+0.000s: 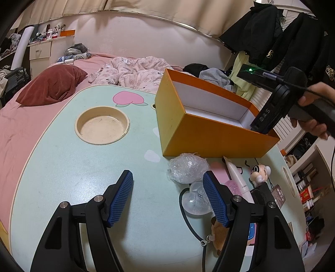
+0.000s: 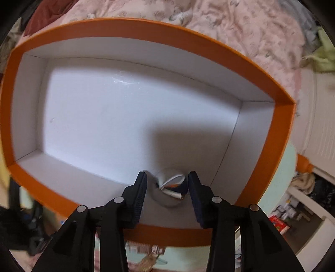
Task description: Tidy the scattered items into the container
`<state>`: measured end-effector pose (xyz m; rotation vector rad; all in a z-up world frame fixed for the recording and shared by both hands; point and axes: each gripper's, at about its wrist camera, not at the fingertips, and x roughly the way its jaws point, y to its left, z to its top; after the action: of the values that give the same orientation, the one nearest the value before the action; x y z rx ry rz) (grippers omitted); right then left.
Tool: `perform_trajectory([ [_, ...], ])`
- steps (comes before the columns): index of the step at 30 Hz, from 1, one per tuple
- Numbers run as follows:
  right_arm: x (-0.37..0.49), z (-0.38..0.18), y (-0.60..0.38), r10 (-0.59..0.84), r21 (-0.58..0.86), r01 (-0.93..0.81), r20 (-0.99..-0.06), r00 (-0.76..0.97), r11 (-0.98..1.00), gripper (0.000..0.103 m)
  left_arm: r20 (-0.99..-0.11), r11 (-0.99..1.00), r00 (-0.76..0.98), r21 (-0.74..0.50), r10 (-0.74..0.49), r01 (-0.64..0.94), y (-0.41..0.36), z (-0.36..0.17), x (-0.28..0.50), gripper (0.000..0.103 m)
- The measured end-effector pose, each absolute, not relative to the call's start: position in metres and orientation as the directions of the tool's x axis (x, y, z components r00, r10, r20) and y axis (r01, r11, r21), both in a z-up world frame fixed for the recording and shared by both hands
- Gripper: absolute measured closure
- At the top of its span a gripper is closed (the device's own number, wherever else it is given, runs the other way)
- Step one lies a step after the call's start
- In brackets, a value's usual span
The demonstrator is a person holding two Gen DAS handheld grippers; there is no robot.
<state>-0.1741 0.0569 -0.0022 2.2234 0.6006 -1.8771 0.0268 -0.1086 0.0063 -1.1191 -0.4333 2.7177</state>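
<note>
Claw [image 1: 167, 196] hovers over mint table [image 1: 62, 167]

I see a bedroom. A bed [image 1: 27, 125] with a pink sheet carries a dark red pillow [image 1: 52, 85] and a crumpled floral quilt [image 1: 129, 73]. A pale wall [image 1: 136, 35] rises behind it, beige curtains [image 1: 146, 6] above. A cream cabinet [image 1: 39, 50] stands at far left. Dark jackets [image 1: 272, 35] hang at right, above cluttered shelves [image 1: 305, 188].
</note>
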Motion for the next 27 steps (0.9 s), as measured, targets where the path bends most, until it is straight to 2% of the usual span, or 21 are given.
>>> perform_trajectory([
  [3, -0.167, 0.001, 0.061, 0.154, -0.104, 0.398, -0.983, 0.097, -0.911, 0.070, -0.660, -0.943, -0.704, -0.329, 0.262, -0.043, -0.109, 0.007, 0.028, 0.033],
  [9, -0.159, 0.005, 0.069, 0.118, -0.086, 0.378, -0.991, 0.061, -0.922, 0.077, -0.660, -0.943, -0.704, -0.329, 0.263, -0.044, -0.106, 0.007, 0.027, 0.033],
  [21, -0.139, 0.020, 0.075, 0.116, -0.152, 0.397, -0.987, -0.114, -0.905, 0.077, -0.657, -0.943, -0.706, -0.330, 0.265, -0.047, -0.107, 0.007, 0.027, 0.033],
  [27, -0.136, 0.052, 0.080, -0.007, -0.079, 0.394, -0.977, -0.213, -0.916, 0.077, -0.656, -0.943, -0.707, -0.331, 0.265, -0.047, -0.107, 0.006, 0.028, 0.033],
])
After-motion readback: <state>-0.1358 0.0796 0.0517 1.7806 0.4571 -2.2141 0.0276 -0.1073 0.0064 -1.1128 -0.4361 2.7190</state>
